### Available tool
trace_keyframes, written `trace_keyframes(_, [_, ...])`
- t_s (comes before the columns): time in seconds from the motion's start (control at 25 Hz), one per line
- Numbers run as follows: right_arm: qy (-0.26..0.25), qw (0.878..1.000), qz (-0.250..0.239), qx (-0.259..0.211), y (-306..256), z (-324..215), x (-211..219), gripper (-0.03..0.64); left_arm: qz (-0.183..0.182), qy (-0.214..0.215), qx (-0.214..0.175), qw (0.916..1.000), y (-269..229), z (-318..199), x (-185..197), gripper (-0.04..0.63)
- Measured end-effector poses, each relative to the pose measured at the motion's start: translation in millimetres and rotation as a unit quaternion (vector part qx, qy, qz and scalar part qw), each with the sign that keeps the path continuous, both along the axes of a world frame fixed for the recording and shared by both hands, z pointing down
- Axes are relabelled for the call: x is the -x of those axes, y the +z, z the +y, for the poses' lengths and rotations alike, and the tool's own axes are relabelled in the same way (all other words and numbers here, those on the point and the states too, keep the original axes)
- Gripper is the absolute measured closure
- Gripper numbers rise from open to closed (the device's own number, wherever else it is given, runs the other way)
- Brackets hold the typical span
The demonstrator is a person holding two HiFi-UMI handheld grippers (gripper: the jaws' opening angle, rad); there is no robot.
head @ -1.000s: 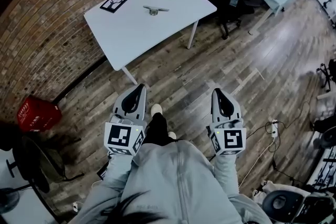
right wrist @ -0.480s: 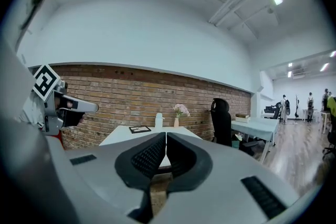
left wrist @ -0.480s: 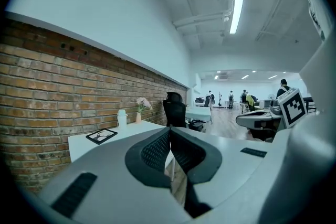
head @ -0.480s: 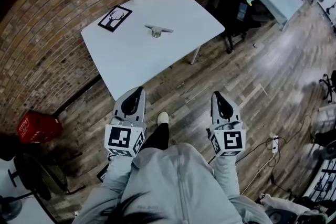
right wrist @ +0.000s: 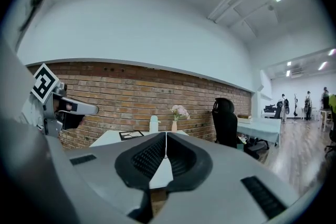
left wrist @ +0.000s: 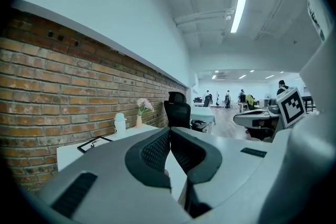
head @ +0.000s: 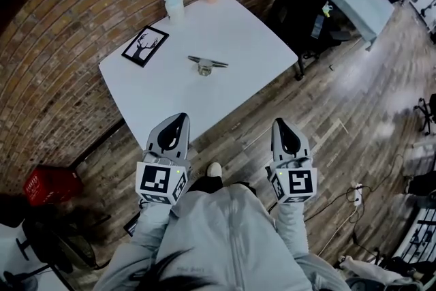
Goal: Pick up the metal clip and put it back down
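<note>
The grey left tongs [left wrist: 169, 131] are pressed together, nothing between them. Beyond, a white surface [left wrist: 71, 155] carries a black-framed picture [left wrist: 94, 143], white bottle [left wrist: 120, 123] and pink flowers [left wrist: 142, 105] beside a red brick wall [left wrist: 63, 92].

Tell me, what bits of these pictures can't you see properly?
- Metal clip: too small in the head view to show its shape. In the gripper views the left tool and the right tool block where it lies.
- Red basket: blurred and dim in the head view, so its inside is unclear.
- Far-off people: too small in the left gripper view.
</note>
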State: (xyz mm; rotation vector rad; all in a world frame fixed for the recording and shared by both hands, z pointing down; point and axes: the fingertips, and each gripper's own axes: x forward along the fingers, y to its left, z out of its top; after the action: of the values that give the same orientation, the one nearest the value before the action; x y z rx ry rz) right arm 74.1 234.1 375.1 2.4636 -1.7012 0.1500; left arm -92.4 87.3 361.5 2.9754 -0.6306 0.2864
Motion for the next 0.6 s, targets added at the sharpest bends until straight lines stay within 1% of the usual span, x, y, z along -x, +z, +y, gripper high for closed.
trace_keyframes(0.2, [-0.004, 1.0, -0.006, 0.009, 5, -24, -3, 0.593, -0.005, -0.001, 0.014, 0.9999, 10, -20, -6, 0.569])
trace_keyframes(0.36, [-0.016, 1.0, -0.007, 0.018, 7, -45, -9, 0.592, -0.007, -0.01, 0.027, 0.9996, 17, -33, -8, 0.569])
trace_keyframes(0.6, [-0.06, 0.998, -0.006, 0.029, 14, -95, -20, 0.592, -0.007, -0.043, 0.037, 0.9984, 24, -63, -13, 0.569])
